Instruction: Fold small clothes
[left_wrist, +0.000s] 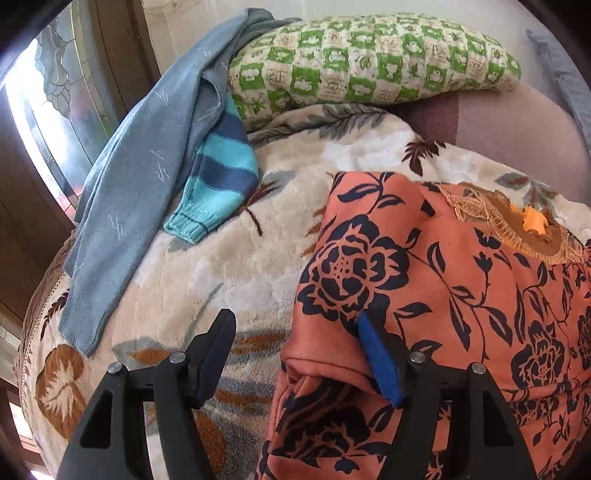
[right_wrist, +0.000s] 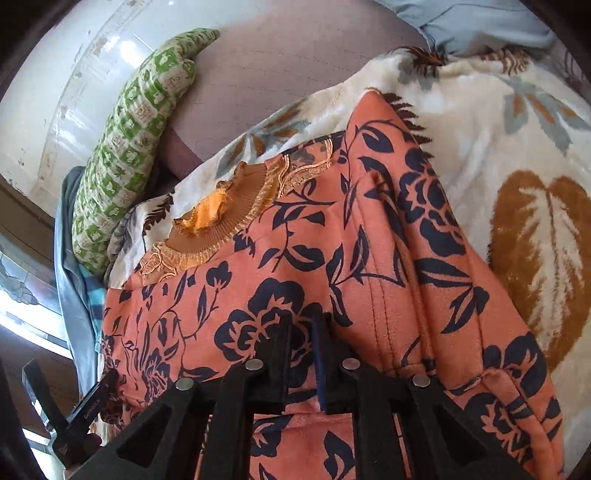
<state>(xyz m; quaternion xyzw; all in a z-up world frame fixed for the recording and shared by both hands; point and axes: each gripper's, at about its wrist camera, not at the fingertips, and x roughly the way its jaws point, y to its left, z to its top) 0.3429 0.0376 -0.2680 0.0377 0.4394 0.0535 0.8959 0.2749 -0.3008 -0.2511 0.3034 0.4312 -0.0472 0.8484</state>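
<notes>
cream leaf-print blanket (left_wrist: 229, 258) covers the bed; on it lies the orange floral garment (right_wrist: 295, 258), partly folded. left hand-held gripper (left_wrist: 295, 354) stands apart at its edge, right hand-held gripper (right_wrist: 301, 354) is nearly together on the cloth. better to press the fold flat and keep edges aligned.

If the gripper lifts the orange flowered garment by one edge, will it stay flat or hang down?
The orange flowered garment will probably droop: it is soft cloth, already creased and doubled over. Its suede-like nap suggests fair grip. Lying on the plush blanket, it may drag rather than slide.
</notes>
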